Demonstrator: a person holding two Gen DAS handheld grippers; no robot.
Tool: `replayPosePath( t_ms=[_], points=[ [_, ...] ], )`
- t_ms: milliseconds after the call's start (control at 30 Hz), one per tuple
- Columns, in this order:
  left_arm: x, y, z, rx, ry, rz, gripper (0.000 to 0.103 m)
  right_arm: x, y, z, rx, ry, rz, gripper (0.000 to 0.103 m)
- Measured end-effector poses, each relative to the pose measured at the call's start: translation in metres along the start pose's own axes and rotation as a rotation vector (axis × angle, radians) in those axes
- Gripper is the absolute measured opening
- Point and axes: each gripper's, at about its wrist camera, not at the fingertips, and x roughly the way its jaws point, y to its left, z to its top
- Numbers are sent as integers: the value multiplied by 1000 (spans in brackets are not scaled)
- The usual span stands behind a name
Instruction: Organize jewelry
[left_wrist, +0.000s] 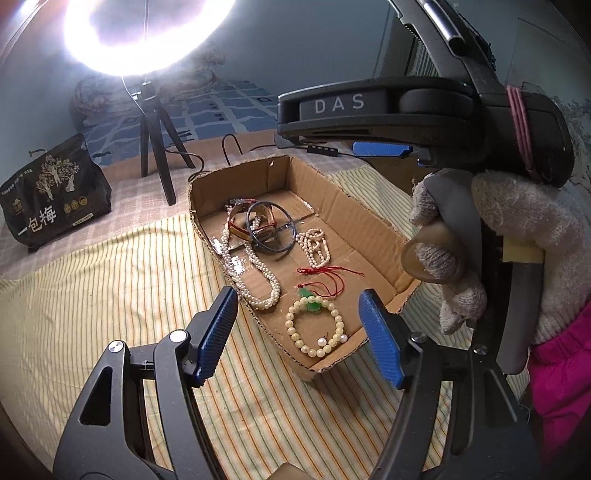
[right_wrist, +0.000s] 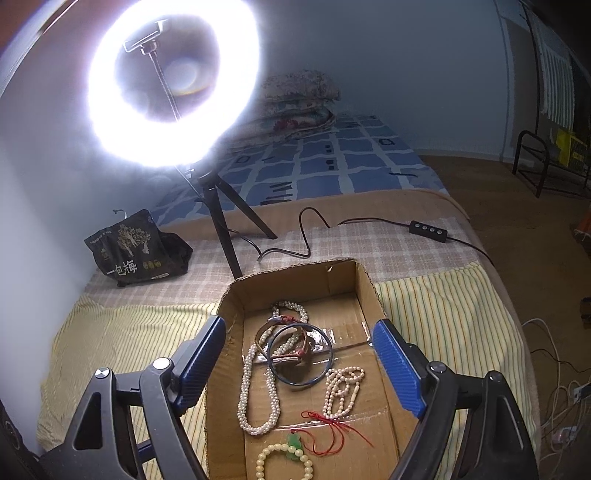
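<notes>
Blue ribbed pads of the left gripper (left_wrist: 297, 332) sit closest in the left wrist view, spread wide with nothing pinched; a cream bead bracelet (left_wrist: 315, 328) lies in the tray below, seen through the gap between them. The right gripper (right_wrist: 299, 363) likewise hangs over the tray with its jaws spread and empty. A person's hand in a white knit glove (left_wrist: 517, 236) grips its handle.

All the jewelry visible lies inside a shallow brown cardboard tray (right_wrist: 364, 284), which rests on a yellow striped cloth (right_wrist: 443, 317). No piece shows on the cloth outside it. Judging from this, gathering is largely done, though a final sorting may remain.

Inside, a long twisted white pearl necklace (right_wrist: 245, 387) runs along the left. A dark blue bangle (right_wrist: 300, 354) overlaps a reddish-brown bangle (right_wrist: 291, 356) near the middle. A folded small-pearl strand (right_wrist: 341, 389) sits at right. Beside the cream bracelet, a green pendant on red cord (right_wrist: 293, 443) touches its upper edge.
</notes>
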Motion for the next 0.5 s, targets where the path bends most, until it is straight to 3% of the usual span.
replayPosePath(
  t_ms=[500],
  points=[
    [-46, 18, -1, -31, -60, 6, 70, -44, 26, 1, -29, -44, -47, 84]
  ],
)
